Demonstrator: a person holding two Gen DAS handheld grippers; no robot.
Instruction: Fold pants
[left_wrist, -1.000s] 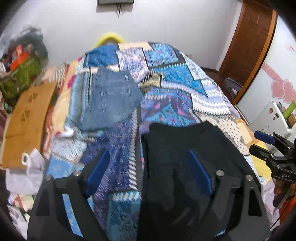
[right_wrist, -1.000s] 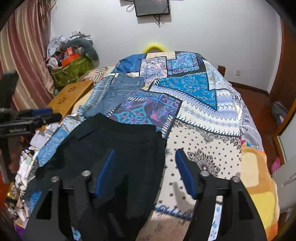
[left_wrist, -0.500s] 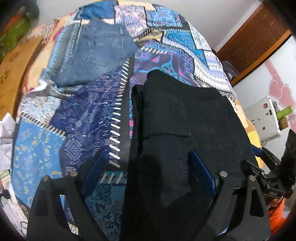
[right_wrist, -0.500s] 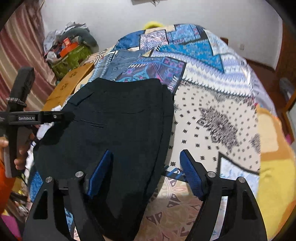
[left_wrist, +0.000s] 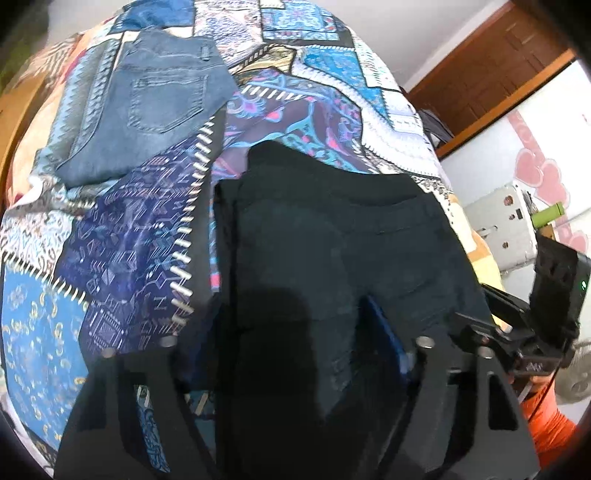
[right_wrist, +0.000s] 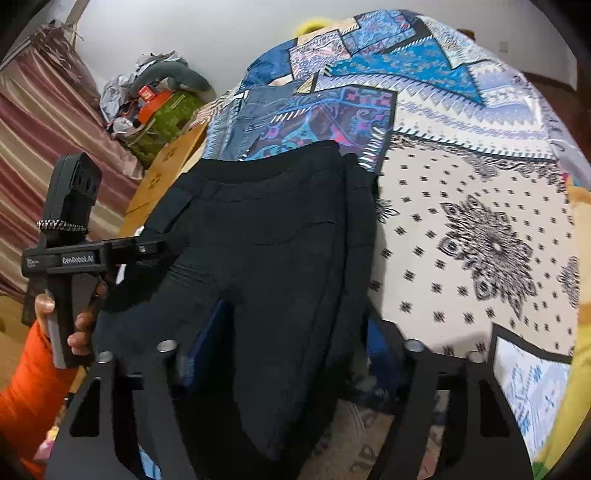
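Black pants (left_wrist: 332, 240) (right_wrist: 266, 229) lie flat on the patchwork quilt (left_wrist: 122, 236) (right_wrist: 480, 221), waistband at the far end. My left gripper (left_wrist: 288, 350) is down on the near end of the pants, over their left edge. Its jaws are closing with black fabric between them. My right gripper (right_wrist: 295, 339) straddles the pants' right edge, its jaws also closing with fabric between them. One blue pad (left_wrist: 384, 339) sinks into the cloth. On both grippers a wide gap still stands between the pads. A hand (right_wrist: 85, 325) with an orange sleeve holds the left gripper's black body.
Folded blue jeans (left_wrist: 147, 99) (right_wrist: 258, 107) lie further up the bed on the left. A wooden board (right_wrist: 166, 173), a pile of clutter (right_wrist: 162, 114) and a striped curtain (right_wrist: 44, 129) stand left of the bed. A brown door (left_wrist: 491, 74) and a white appliance (left_wrist: 506, 225) are on the right.
Both grippers sank toward the near end of the black pants and tipped downward. Their jaws narrowed, and fabric now lies between the fingers.
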